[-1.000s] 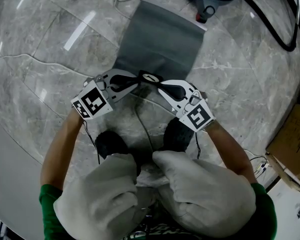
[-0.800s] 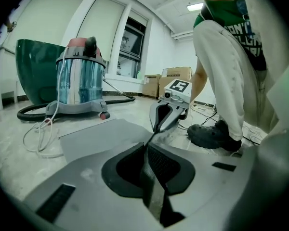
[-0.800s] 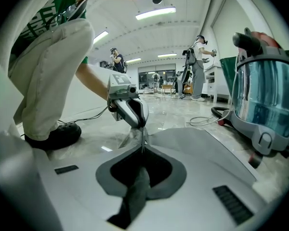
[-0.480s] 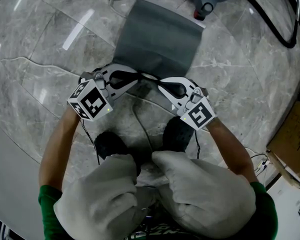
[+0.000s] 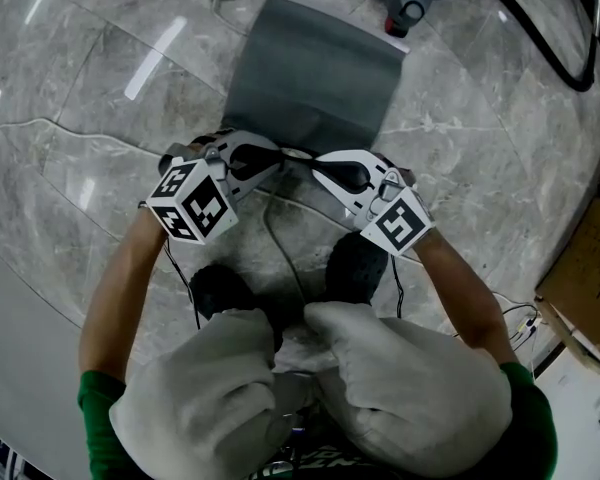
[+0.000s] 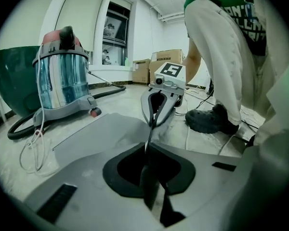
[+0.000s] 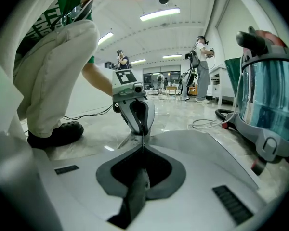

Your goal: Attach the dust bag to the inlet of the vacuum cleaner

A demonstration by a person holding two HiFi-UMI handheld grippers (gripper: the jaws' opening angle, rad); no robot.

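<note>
The grey dust bag [image 5: 315, 73] lies flat on the marble floor [image 5: 100, 118], its far end near the vacuum cleaner [image 6: 62, 76]. At its near edge, the left gripper [image 5: 280, 153] has its fingers pinched tight on the thin fold. The right gripper [image 5: 315, 159] faces it, and its fingers have just been closing and now clamp the same edge.

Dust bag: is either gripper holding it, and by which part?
Both. The left gripper and right gripper, whose jaws have just been closing, pinch the grey dust bag at the middle of its near edge.
</note>
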